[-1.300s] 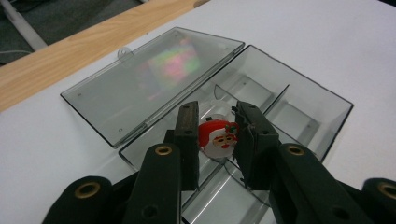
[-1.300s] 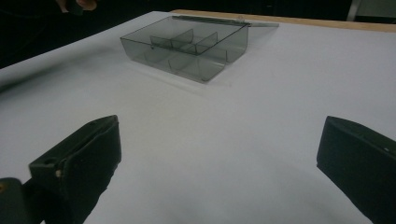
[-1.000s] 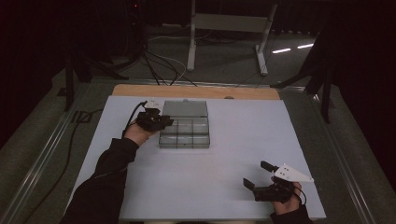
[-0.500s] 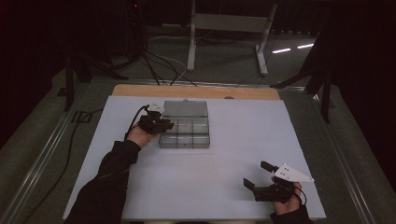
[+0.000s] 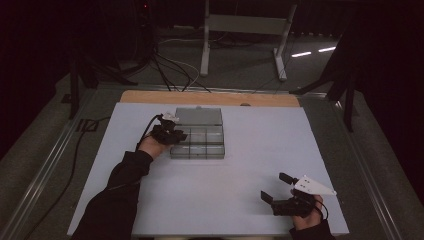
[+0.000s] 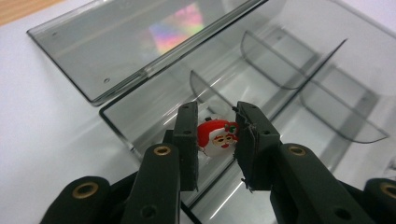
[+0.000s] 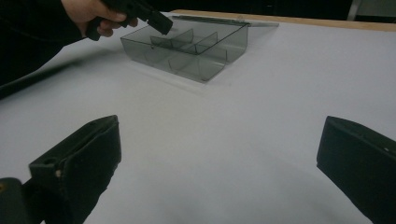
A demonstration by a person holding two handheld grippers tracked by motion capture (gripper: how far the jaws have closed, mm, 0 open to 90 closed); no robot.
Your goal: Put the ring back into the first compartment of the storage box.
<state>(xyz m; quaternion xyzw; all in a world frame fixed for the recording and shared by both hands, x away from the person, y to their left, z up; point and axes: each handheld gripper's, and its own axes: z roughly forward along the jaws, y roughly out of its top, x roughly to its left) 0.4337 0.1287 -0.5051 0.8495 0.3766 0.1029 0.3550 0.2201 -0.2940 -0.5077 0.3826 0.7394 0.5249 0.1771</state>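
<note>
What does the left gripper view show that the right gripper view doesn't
The left gripper view alone shows a small Santa figure between the left gripper jaws, over a corner compartment, and a rainbow sheen on the opened lid. The right gripper view alone shows the right gripper wide open over bare white table, and the hand holding the left gripper. Both show the smoky clear divided box.

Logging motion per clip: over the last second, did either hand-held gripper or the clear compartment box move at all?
Nothing visibly changed. The left hand-held gripper stays at the near-left corner of the compartment box, its jaws either side of a small Santa figure. The right hand-held gripper rests open near the table's front edge, and the box with its lid folded back has not shifted.
</note>
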